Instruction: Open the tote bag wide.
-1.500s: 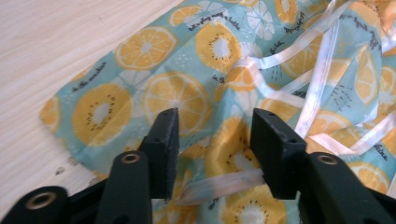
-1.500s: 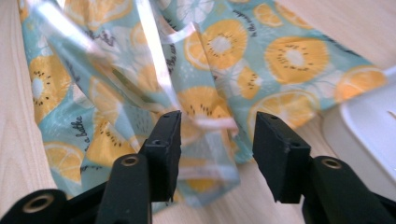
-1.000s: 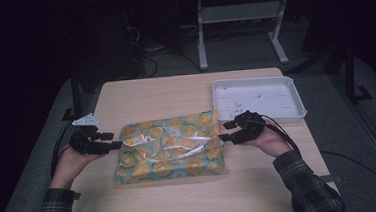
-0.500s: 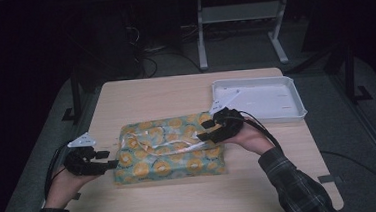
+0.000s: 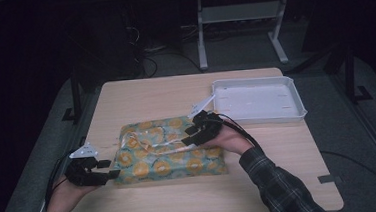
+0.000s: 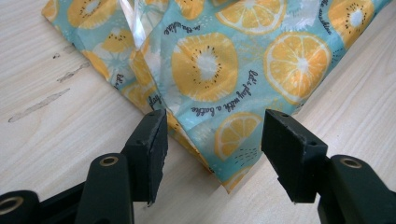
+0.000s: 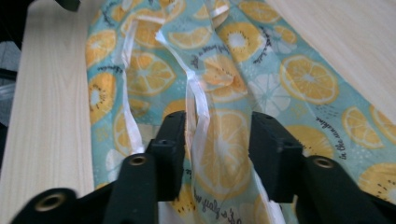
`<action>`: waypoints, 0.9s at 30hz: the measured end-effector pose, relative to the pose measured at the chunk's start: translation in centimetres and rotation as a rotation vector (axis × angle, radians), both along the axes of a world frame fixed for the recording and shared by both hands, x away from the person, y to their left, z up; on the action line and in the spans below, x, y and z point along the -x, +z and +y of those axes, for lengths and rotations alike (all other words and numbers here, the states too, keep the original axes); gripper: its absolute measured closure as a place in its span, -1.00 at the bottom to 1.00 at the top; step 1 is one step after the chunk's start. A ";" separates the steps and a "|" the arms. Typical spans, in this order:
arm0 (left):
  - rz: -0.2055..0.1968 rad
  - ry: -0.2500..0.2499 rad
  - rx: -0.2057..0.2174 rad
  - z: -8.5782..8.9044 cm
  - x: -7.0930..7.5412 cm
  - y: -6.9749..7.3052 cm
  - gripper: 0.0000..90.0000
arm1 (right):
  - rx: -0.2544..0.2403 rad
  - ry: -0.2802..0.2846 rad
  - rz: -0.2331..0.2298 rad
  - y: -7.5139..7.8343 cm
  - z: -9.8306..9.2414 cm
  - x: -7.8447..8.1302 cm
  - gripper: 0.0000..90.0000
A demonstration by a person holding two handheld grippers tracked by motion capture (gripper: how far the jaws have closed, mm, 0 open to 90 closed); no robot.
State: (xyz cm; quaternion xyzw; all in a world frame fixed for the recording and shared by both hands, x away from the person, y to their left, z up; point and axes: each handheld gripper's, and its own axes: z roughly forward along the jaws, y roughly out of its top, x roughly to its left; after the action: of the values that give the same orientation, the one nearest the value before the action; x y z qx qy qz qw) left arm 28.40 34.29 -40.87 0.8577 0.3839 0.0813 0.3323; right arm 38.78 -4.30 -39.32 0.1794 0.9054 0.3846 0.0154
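Observation:
A teal cloth bag (image 5: pixel 169 152) printed with orange slices lies flat on the wooden table (image 5: pixel 145 96). My left gripper (image 5: pixel 114 174) is at its near left corner. In the left gripper view the jaws (image 6: pixel 212 140) stand open with that corner (image 6: pixel 229 140) between them, untouched by the pads. My right gripper (image 5: pixel 188 136) hovers over the bag's far right part. Its jaws (image 7: pixel 217 144) have just been closing, and a thin white strap (image 7: pixel 194 93) runs between them, close to one pad but not pinched.
A white tray (image 5: pixel 296 109) sits at the table's far right, just beyond the right hand. Bare wood surrounds the bag. Behind the table stand a metal frame (image 5: pixel 201 40) and cables on a dark floor.
The left hand has moved from the bag's left edge toward me to its near left corner. The right hand has slid left from the bag's right edge onto its top.

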 end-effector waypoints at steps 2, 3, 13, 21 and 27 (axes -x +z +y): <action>0.000 0.000 -0.001 0.0 0.0 0.0 -0.10 | 0.020 -0.003 -0.006 -0.3 0.1 -0.1 0.46; -0.002 0.000 -0.001 0.0 0.0 0.0 -0.10 | 0.027 -0.014 0.006 -0.3 0.2 -0.1 0.58; -0.011 -0.009 0.002 -0.2 0.0 0.3 -0.10 | 0.013 -0.016 -0.038 0.3 -0.1 -0.9 0.98; -0.013 -0.017 0.006 -0.3 0.0 0.3 -0.13 | -0.015 -0.050 -0.063 2.0 0.3 -3.3 0.97; -0.012 -0.019 0.011 -0.3 0.0 0.3 -0.13 | -0.008 -0.080 -0.071 2.1 1.1 -6.1 0.97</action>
State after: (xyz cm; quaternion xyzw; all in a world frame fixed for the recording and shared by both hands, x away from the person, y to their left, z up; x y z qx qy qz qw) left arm 28.42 34.01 -40.59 0.8589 0.3740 0.0812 0.3403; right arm 44.92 -3.17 -37.20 0.2016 0.8949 0.3932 0.0621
